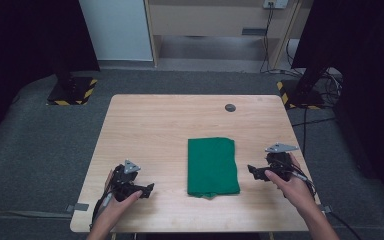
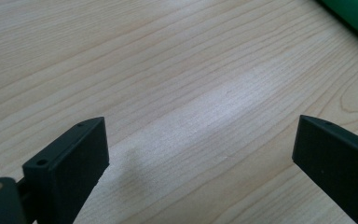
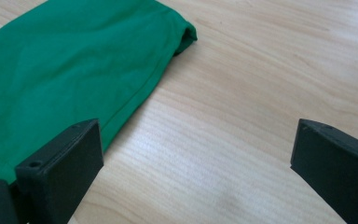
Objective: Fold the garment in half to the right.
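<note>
High view: folded green cloth [image 1: 213, 167] between open grippers

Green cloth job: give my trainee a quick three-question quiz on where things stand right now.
1. True or false: the right gripper is clamped on the green cloth.
2. Which gripper is nearer the cloth? A left gripper B right gripper
3. Fill in: the cloth lies folded on the wooden ____.

Key: 1 false, its jaws stand open over bare table beside the cloth's edge. 2 B. 3 table.
</note>
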`<action>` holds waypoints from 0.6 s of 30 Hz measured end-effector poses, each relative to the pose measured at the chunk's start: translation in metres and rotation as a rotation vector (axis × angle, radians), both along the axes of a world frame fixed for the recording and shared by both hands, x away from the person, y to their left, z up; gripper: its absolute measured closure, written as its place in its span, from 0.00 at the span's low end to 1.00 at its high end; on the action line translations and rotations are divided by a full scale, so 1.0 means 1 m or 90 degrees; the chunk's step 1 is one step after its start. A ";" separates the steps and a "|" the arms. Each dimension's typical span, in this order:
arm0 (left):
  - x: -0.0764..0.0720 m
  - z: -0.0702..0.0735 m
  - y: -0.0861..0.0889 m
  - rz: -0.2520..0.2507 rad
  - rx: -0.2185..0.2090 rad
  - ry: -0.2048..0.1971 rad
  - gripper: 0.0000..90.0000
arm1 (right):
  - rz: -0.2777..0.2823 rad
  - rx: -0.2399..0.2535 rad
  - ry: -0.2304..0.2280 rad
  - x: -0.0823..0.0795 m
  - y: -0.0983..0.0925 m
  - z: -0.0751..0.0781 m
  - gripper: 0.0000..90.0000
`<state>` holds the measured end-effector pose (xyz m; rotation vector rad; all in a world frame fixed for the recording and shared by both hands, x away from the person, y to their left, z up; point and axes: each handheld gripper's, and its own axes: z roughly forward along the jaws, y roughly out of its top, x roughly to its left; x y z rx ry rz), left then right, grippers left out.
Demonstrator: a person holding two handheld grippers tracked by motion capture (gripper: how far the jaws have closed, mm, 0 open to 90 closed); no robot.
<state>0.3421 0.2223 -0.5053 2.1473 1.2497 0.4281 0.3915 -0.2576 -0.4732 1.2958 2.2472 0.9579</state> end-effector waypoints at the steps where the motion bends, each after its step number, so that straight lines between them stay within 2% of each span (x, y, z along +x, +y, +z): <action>1: 0.000 0.000 0.000 0.000 0.000 0.000 0.03 | 0.000 0.000 0.000 0.000 0.000 0.000 0.03; 9: 0.008 0.001 0.005 -0.003 -0.002 0.002 0.03 | -0.012 0.006 0.030 -0.016 -0.006 -0.026 0.03; 16: 0.011 -0.003 0.010 0.009 0.000 0.008 0.03 | -0.031 0.008 0.047 -0.019 -0.011 -0.036 0.03; 18: 0.012 -0.005 0.011 0.015 -0.001 0.007 0.03 | -0.034 -0.005 0.053 -0.019 -0.012 -0.040 0.03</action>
